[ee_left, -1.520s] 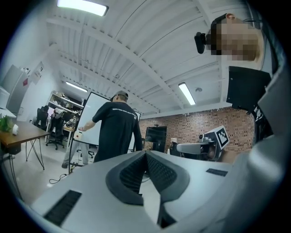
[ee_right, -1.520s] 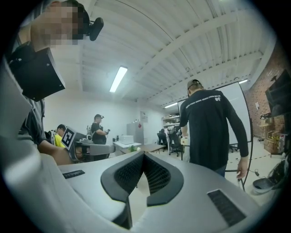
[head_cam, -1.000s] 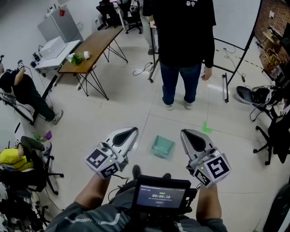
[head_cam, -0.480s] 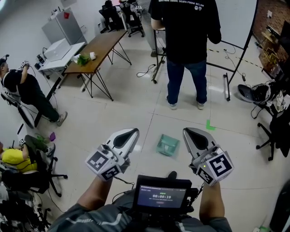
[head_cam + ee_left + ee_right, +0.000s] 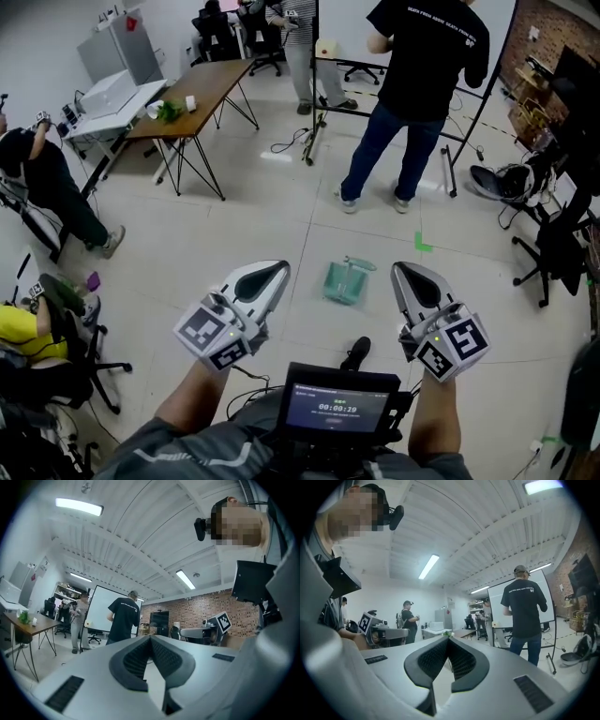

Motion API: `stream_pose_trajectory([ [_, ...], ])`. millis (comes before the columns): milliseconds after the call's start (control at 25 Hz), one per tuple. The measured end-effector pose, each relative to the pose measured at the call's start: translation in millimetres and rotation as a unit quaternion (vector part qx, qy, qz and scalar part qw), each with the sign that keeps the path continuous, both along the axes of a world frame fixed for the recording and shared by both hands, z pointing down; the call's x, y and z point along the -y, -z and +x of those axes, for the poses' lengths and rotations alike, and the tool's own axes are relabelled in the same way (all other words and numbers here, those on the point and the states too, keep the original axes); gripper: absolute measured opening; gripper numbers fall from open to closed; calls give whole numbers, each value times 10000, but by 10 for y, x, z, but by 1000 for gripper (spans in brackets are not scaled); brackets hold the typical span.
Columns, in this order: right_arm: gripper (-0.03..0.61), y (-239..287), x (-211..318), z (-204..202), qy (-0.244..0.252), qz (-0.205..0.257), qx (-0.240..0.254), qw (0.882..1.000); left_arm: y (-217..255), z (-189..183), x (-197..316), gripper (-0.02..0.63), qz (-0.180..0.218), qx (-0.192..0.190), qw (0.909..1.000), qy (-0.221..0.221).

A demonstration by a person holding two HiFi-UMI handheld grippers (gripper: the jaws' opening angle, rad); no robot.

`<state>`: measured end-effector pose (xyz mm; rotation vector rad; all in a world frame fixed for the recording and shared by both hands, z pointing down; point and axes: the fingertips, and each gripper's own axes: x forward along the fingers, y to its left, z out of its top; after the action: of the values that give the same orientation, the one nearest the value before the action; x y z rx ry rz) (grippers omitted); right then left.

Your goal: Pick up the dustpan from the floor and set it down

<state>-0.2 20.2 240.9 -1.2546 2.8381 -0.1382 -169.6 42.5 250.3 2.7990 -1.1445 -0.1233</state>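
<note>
Head view: the teal dustpan (image 5: 344,282) lies flat on the tiled floor (image 5: 234,234), ahead of me and between my left gripper (image 5: 270,273) and right gripper (image 5: 410,275), touching neither. I judge it to be thin moulded plastic, light, stiff and a little slick. I'd pinch a raised wall or the stub at its far edge, probably the handle. My forearms reach forward, grippers level, well above the floor.

Left gripper view: the jaws are together and empty, pointing across the room.

Right gripper view: the jaws are likewise pressed together with nothing between them, and the dustpan is out of sight.
</note>
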Motion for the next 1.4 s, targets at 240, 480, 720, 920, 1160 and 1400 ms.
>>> stream_pose_trajectory([
  [240,17,169,-955,-559,-478,-9,29,9989,90,-545,-864,23,15,-92,9988,-487],
  [480,17,333,-1638,-653,-562,86,-147,9983,261,-541,-1487,23,118,-126,9972,-724],
  [720,17,491,-2050,-526,-437,162,-160,9988,358,-350,-1880,23,138,-145,9973,-700],
  [920,17,509,-2406,-294,-210,93,-202,9995,469,-7,-2199,23,212,-226,9979,-567],
  [1160,15,598,-2630,51,-76,58,-243,9997,573,467,-2443,23,187,-211,9979,-578],
  [1400,17,619,-2780,238,-49,16,-253,9997,537,650,-2571,23,53,-163,9984,-531],
])
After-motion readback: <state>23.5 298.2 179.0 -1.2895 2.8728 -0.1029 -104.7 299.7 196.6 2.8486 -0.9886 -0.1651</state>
